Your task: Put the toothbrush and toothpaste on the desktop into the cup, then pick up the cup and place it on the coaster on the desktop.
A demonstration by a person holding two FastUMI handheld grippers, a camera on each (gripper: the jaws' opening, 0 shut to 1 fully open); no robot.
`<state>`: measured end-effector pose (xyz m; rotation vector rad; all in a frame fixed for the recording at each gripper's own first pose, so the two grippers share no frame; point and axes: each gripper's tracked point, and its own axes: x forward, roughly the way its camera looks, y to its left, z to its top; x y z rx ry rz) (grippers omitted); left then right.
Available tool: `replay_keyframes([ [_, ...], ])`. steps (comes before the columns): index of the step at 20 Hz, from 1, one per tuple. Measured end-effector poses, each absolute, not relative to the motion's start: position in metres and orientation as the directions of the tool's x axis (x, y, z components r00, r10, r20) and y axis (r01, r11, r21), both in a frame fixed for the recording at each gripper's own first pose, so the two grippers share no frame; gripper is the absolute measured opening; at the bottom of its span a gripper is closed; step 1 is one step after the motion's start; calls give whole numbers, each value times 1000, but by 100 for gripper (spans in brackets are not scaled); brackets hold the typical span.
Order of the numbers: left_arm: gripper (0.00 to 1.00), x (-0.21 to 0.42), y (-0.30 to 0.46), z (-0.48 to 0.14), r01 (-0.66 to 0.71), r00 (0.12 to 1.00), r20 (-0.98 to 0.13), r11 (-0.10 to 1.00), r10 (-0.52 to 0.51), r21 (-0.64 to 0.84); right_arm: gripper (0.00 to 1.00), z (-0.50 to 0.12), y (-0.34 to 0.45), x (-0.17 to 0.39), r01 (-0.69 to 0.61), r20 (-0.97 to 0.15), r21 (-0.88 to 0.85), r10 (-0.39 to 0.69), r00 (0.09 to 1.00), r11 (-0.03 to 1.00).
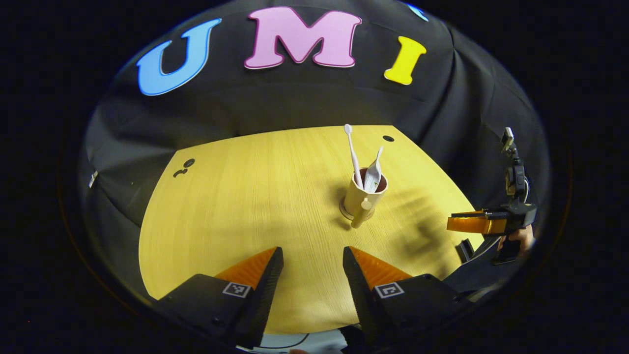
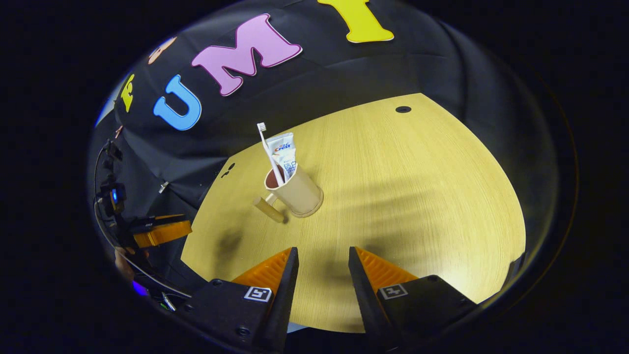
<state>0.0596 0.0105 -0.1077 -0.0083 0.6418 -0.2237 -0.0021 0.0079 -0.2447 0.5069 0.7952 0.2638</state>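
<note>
Evidently the task is at or near its end. Landmark: the cup (image 1: 364,196) (image 2: 296,191).

1. Desk (image 1: 245,206) (image 2: 417,196): bare wood around the cup; small dark holes lie well behind it and well off to its side.
2. Cup: upright, mid-desk, seated on the coaster (image 1: 345,212), whose rim shows at its base. Handle sticks out toward the left gripper.
3. Toothpaste (image 1: 373,172) (image 2: 285,155): standing in the cup, leaning on its rim.
4. Toothbrush (image 1: 353,155) (image 2: 269,152): in the cup, head up.
5. Left gripper (image 1: 312,270) (image 2: 162,233): well short of the cup, fingers apart, holding nothing.
6. Right gripper (image 2: 323,270) (image 1: 471,223): likewise well apart from the cup, fingers spread, empty.

Nothing appears left to do.

Writing: the tube carries printing; not read off. Square coded markers sit on the gripper bodies.
</note>
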Motion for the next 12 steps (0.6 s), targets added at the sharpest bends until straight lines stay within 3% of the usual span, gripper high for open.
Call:
replay_keyframes([
  [12, 77, -11, 19, -143, 142, 767, -607, 977, -209, -158, 64, -247, 25, -21, -53, -651, 530, 446, 614, 846],
])
